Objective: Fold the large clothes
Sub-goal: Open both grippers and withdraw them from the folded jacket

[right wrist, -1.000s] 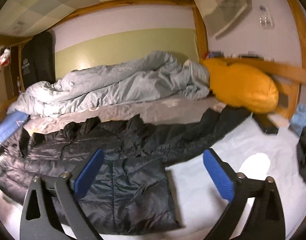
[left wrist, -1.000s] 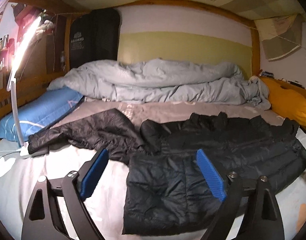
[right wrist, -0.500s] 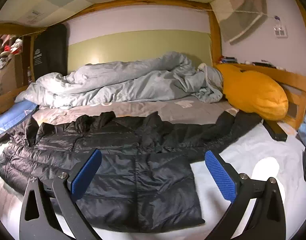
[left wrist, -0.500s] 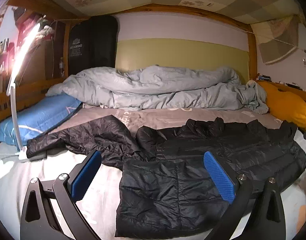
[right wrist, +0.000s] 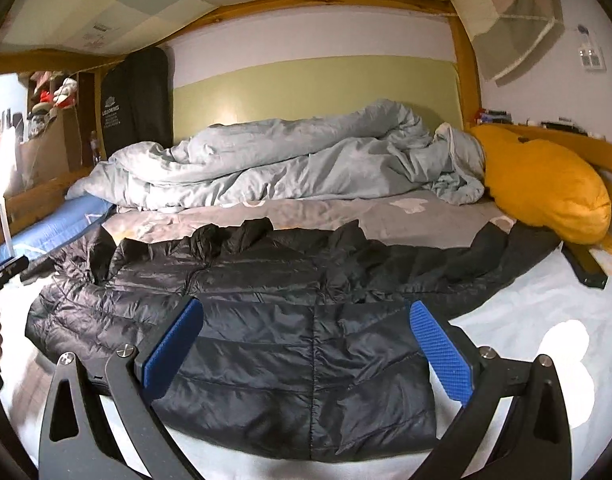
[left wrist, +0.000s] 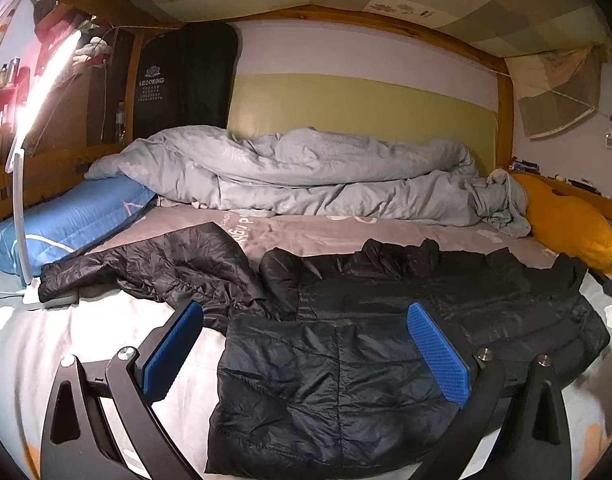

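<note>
A large black puffer jacket (left wrist: 346,360) lies spread across the bed with its hem toward me. One sleeve (left wrist: 154,268) stretches to the left, the other sleeve (right wrist: 506,256) to the right. It also shows in the right wrist view (right wrist: 298,352). My left gripper (left wrist: 306,352) is open and empty, held just above the jacket's left hem. My right gripper (right wrist: 306,348) is open and empty, above the jacket's lower right part. Neither touches the jacket.
A rumpled grey duvet (left wrist: 306,176) lies along the back of the bed. A blue pillow (left wrist: 66,220) and a lit white lamp (left wrist: 22,160) stand at the left. An orange pillow (right wrist: 542,180) and a dark flat object (right wrist: 586,268) are at the right. White sheet (right wrist: 546,320) surrounds the jacket.
Both grippers have drawn back and turned slightly, so the jacket sits more centred and lower in each view. The jacket has not moved. Both grippers stay open.
</note>
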A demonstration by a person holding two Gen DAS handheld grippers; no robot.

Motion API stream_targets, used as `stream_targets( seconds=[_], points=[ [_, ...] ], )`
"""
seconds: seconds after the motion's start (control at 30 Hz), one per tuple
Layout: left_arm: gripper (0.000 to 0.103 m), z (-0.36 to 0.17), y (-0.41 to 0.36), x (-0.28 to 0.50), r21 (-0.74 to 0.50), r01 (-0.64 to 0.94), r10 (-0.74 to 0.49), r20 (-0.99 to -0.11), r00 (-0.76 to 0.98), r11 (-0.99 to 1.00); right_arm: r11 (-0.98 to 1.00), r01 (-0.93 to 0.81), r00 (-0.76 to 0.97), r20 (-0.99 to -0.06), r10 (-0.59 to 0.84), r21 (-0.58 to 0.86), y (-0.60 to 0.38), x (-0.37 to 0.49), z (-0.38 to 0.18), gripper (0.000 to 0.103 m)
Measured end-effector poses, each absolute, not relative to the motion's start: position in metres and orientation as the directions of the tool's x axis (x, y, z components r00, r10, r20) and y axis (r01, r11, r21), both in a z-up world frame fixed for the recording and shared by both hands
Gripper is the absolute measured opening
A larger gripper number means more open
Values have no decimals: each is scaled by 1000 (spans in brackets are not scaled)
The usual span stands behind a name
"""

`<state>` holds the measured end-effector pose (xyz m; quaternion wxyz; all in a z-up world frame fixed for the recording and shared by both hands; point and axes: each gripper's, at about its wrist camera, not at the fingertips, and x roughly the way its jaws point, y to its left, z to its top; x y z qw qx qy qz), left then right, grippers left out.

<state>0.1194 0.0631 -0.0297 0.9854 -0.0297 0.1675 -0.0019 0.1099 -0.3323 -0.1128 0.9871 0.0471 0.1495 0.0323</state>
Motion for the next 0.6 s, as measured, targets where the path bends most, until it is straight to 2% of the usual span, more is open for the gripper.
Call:
stream_targets(
  seconds=[0.13, 0.27, 0.37, 0.5, 0.6],
  points=[
    [103, -36, 61, 131, -74, -9, -18, -363, 931, 997, 993, 3, 949, -313, 34, 118, -350, 120, -113, 103],
    [103, -47, 50, 147, -17, -41, 31, -391, 920, 999, 990, 101, 948, -311, -66, 99, -378, 145, -105, 103],
    [103, -58, 44, 155, 15, -45, 47, -415, 908, 999, 972, 172, 933, -343, -110, 158, -413, 169, -107, 103],
    [103, -70, 40, 165, 34, -57, 66, -446, 893, 998, 964, 245, 896, -404, -183, 106, -447, 205, -115, 102],
    [103, -77, 39, 173, 45, -66, 79, -462, 883, 997, 946, 268, 891, -421, -171, 183, -479, 222, -117, 102]
  ],
)
